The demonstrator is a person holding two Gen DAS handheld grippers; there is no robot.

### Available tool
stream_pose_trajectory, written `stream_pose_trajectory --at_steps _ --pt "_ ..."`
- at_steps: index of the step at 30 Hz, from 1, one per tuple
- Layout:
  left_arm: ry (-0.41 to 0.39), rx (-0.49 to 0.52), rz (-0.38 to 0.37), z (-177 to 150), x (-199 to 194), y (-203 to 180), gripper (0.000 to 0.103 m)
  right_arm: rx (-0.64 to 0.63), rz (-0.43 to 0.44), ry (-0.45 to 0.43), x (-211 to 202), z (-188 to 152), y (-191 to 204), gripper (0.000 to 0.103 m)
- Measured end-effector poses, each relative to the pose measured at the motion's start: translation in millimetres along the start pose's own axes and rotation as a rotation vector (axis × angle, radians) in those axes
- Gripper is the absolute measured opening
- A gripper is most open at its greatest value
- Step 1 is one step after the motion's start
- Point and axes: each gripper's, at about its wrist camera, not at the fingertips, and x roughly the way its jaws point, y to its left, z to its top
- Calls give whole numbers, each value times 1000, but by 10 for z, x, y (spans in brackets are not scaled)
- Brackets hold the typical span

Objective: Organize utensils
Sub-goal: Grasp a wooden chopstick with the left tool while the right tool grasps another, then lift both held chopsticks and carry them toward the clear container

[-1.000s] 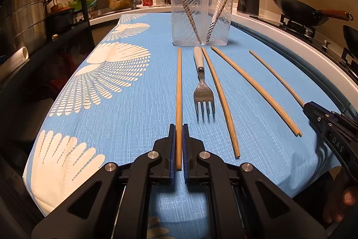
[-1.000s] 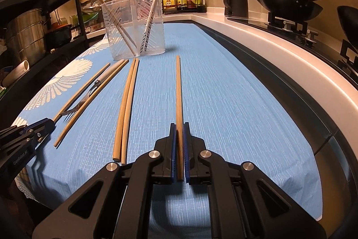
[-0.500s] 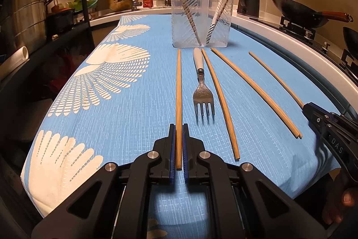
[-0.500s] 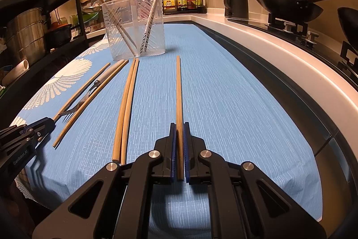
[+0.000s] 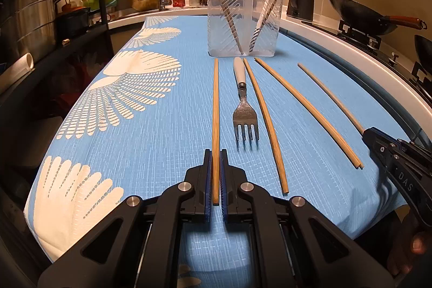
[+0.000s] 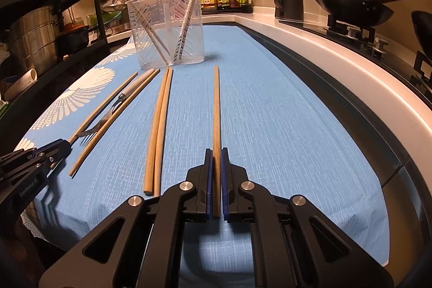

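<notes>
Each tool pinches one chopstick by its near end: left tool (image 5: 215, 177) the leftmost chopstick (image 5: 215, 109), right tool (image 6: 216, 180) the rightmost chopstick (image 6: 216, 109). Gripped there at the bench's near edge, the sticks can swing up into the clear holder (image 5: 243, 18).

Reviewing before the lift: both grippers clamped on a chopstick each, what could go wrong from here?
1. Left gripper and right gripper each hold their chopstick near one end, so the long free end may sag or pivot when lifted.
2. The holder already has utensils leaning crosswise; a new chopstick could snag on them.
3. The fork lies close beside the left chopstick; a sideways swing could knock it.
</notes>
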Motion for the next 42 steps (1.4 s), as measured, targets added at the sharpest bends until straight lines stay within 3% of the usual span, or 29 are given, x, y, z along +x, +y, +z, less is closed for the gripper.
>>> stream_pose_trajectory --at_steps 14,29,34,42 --pt "-9 -5 -9 35 -60 38 6 -40 -5 2 -202 7 120 6" --pt "-341 35 70 309 -744 64 6 -94 -41 -190 -868 406 144 6" --pt "-405 58 71 386 -888 17 6 -120 -41 -249 -1029 550 201 6" --pt "-437 67 39 632 -1057 30 6 -128 -11 -283 -1154 760 217 6"
